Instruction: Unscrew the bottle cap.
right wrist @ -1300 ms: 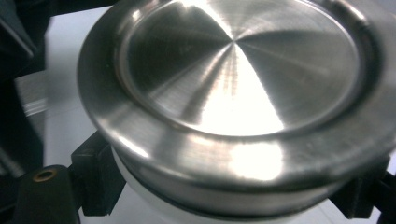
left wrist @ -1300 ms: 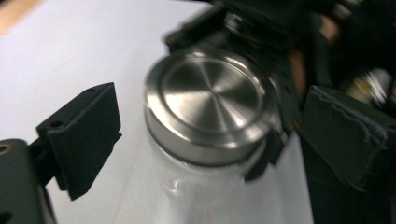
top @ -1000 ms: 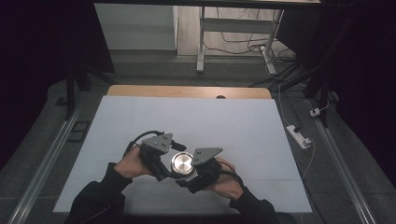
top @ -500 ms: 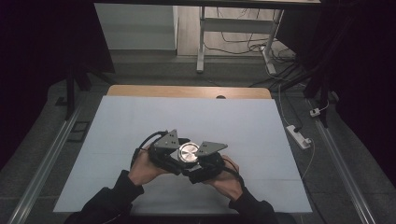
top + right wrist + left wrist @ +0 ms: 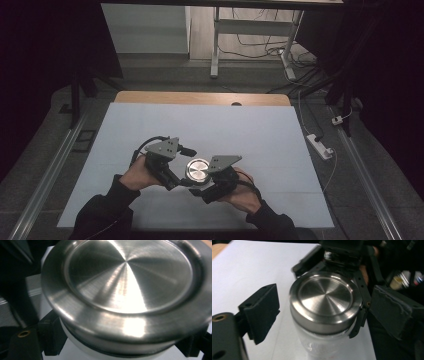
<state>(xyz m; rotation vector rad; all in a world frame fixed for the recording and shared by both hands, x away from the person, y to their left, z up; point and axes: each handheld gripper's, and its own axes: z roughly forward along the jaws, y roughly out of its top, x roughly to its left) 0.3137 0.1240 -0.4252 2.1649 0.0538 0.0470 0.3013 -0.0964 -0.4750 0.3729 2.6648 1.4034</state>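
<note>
A glass jar with a brushed steel lid (image 5: 198,171) is held just above the white table near its front. My right gripper (image 5: 202,183) is shut on the glass body under the lid, its pads (image 5: 50,340) hugging the jar (image 5: 82,350). My left gripper (image 5: 187,167) comes in from the left, level with the lid (image 5: 325,300). Its jaws have just been opening. The lid sits between them with a gap on each side, and neither pad (image 5: 262,310) touches it. The right gripper's fingers (image 5: 362,292) wrap the far side of the jar.
A white sheet (image 5: 250,130) covers the table, with a wooden strip (image 5: 200,98) along the far edge. Metal rails (image 5: 50,170) run along both sides. A power strip (image 5: 320,145) and cables lie on the floor to the right.
The left hand swung in toward the lid half a second ago and has since drawn back to the left. The jar and the right hand have hardly shifted.
</note>
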